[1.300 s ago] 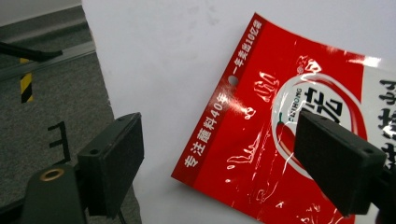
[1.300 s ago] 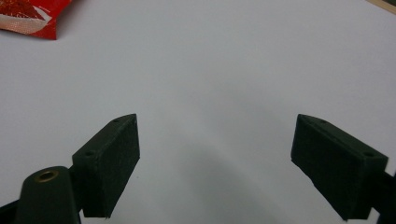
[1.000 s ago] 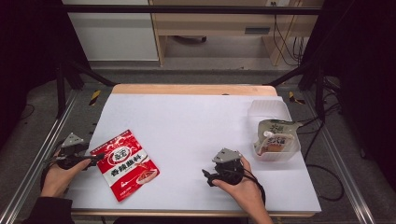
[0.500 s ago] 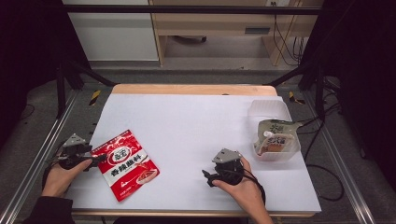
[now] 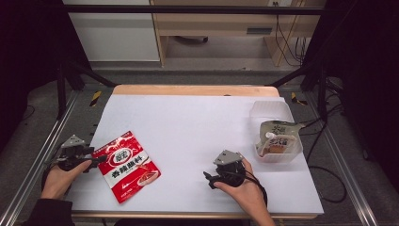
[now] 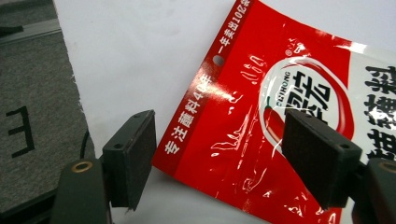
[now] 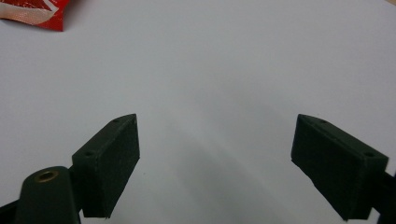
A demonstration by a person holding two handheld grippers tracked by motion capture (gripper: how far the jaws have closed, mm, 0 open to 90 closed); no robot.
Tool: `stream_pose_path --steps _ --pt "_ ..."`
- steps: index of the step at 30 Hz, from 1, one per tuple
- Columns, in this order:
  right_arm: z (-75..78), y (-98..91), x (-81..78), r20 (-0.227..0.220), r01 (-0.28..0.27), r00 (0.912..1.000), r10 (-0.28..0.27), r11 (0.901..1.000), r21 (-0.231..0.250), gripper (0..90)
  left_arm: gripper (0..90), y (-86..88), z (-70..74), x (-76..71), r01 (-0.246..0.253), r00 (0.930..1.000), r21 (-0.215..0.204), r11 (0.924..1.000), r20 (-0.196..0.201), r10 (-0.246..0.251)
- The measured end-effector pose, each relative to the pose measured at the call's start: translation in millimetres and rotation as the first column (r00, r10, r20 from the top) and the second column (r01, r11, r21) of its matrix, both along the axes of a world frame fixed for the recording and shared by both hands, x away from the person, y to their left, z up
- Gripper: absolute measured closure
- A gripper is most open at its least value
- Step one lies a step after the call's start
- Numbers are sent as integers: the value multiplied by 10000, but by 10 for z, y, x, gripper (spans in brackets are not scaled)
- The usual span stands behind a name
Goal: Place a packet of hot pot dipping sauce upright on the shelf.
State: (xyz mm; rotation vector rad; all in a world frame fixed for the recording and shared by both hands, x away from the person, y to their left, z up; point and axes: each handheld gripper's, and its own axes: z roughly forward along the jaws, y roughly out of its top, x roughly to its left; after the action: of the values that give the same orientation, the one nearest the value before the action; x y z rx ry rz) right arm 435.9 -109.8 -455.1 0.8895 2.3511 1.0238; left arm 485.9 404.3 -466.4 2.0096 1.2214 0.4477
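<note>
While the left gripper [image 6: 219,154] straddles the red seasoning packet's [image 5: 127,165] corner at the tabletop's [image 5: 197,122] left edge, jaws wide, grasp looks pending (closing comes next). Right gripper [image 7: 215,163] idles wide over bare tabletop.

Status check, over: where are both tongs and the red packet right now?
Left tongs open, straddling the red packet's corner. Right tongs open over bare white table, nothing held. Clear tub with a pouch at far right, well off. Nothing in the way.
</note>
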Motion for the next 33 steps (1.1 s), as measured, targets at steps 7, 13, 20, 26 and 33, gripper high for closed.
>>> stream_pose_path --steps 7,13,20,26,33 --pt "2 -11 5 35 -6 10000 6 10000 16 155 343 -9 75 -49 142 9998 -398 9991 121 -137" --pt "-4 -1 6 1 -21 10000 21 10000 -23 154 438 -15 132 -75 370 9993 -821 9959 -42 -375" --pt "-7 -3 6 -16 -41 10000 41 10000 -46 154 479 -10 86 -58 366 9984 -752 9965 -398 -397" --pt "-14 2 6 -66 -70 10000 70 9999 -74 154 493 49 27 -37 96 9975 -592 9982 -692 -137" --pt "-19 15 7 -99 -134 9999 133 9998 -119 155 588 16 36 -30 230 9971 -637 9977 -706 -275"
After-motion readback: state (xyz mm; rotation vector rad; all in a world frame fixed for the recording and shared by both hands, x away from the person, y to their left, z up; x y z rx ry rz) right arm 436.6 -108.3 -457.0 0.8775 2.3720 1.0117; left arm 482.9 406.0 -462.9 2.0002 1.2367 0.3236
